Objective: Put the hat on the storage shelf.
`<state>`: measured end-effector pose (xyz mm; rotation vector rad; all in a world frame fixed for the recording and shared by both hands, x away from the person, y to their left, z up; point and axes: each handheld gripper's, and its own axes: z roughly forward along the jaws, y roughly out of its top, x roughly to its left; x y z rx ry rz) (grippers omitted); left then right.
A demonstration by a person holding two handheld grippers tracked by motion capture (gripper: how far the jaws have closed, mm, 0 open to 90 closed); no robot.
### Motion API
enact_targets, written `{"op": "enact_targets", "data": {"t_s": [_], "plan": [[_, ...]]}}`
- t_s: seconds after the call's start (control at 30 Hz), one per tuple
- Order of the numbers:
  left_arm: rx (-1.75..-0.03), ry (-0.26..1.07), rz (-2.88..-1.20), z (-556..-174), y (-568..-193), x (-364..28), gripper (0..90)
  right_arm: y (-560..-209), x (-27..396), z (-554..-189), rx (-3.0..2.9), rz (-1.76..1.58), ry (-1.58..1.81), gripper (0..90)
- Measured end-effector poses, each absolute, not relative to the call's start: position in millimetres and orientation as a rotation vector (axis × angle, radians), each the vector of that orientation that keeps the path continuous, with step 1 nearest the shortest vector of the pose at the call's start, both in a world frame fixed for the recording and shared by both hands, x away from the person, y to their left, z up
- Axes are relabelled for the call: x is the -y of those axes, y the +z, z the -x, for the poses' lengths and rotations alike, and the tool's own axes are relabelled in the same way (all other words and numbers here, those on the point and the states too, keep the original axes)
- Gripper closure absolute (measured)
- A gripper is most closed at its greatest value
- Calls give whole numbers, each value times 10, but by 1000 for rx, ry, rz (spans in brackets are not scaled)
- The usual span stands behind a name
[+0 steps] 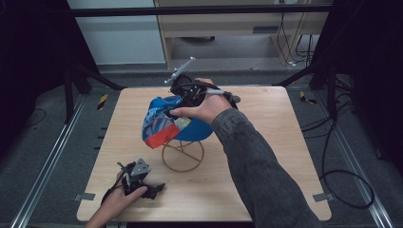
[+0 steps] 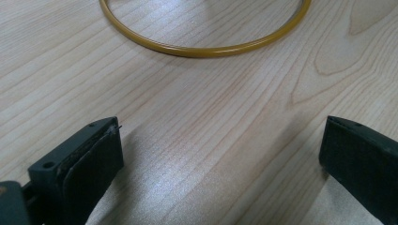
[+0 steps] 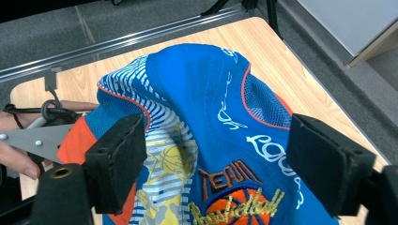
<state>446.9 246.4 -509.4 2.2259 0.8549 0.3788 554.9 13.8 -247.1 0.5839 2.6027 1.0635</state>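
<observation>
Overall, room: dim, grey carpeted floor (image 1: 43, 137) around the worktop, metal rails along both sides, black frame legs, loose cables at the right, a pale cabinet (image 1: 237, 28) at the back.
Worktop: a light wood-grain worktop (image 1: 266, 156) with rounded corners, taped down at its near corners.
Cap: a blue cap (image 1: 168, 121) with white stripes, an orange-red edge and a basketball emblem sits draped over the top of a gold wire stand (image 1: 183, 154) near the middle of the worktop.
Stand: its round base ring rests flat on the wood; in the left gripper view the ring (image 2: 202, 49) lies well ahead of the jaws.
Right gripper: the right gripper (image 1: 187, 90) is above the cap's far side; in its own view the jaws stand wide apart with the cap's crown (image 3: 206, 122) between and just beyond them, whether touching I cannot tell.
Right arm: the grey sleeve (image 1: 266, 175) reaches forward from the bottom edge, hand over the cap.
Left gripper: the left gripper (image 1: 142, 183) rests low at the near left corner, jaws wide apart over bare wood, nothing between them.
</observation>
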Motion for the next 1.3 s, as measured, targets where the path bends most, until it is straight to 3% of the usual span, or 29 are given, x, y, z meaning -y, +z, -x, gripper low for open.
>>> {"op": "enact_targets", "data": {"t_s": [1.3], "plan": [[-855, 378, -2225, -4468, -5094, -2464, 0, -2530, 334, -5296, -2556, -618, 1158, 68]]}}
